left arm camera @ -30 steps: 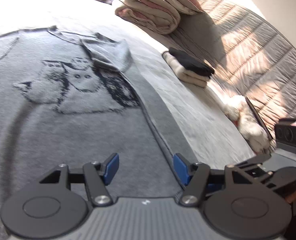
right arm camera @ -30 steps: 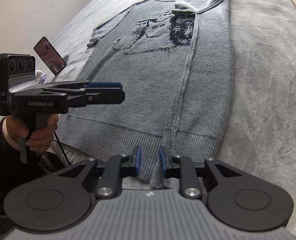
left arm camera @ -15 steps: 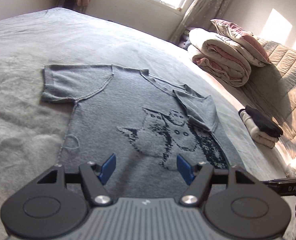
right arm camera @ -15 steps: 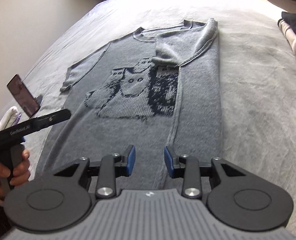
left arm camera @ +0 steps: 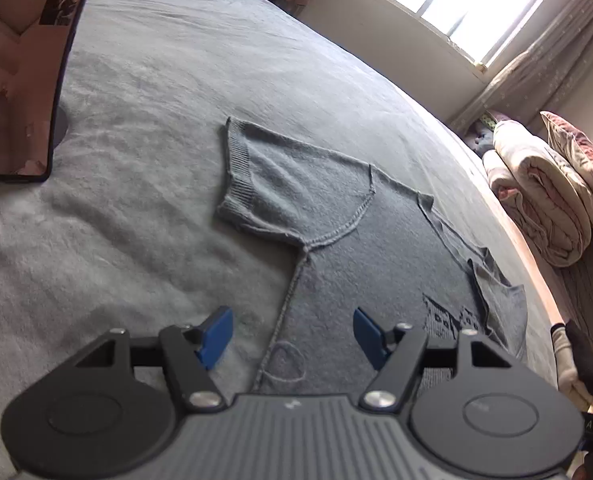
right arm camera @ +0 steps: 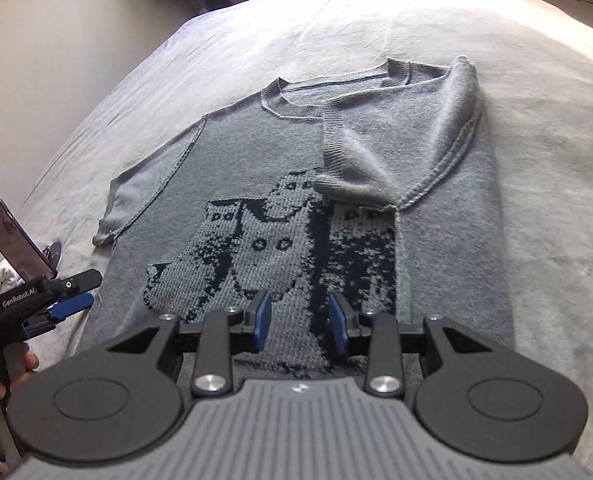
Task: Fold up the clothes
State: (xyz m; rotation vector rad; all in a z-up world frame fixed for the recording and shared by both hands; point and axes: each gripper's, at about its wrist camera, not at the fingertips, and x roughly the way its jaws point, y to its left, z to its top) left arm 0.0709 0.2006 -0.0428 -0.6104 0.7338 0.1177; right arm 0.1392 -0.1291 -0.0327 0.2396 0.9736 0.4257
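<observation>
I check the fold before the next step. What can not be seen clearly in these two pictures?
- Sweater hem: both views, hidden behind the grippers' bodies.
- Knit picture: right view, top right covered by the folded sleeve; left view, cut off by the gripper.
- Phone screen: left view, cut by the edge, only reflections.

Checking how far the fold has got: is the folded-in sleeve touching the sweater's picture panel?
Touching. In the right wrist view the folded sleeve lies flat on the sweater, its cuff end overlapping the top edge of the knitted picture.
</observation>
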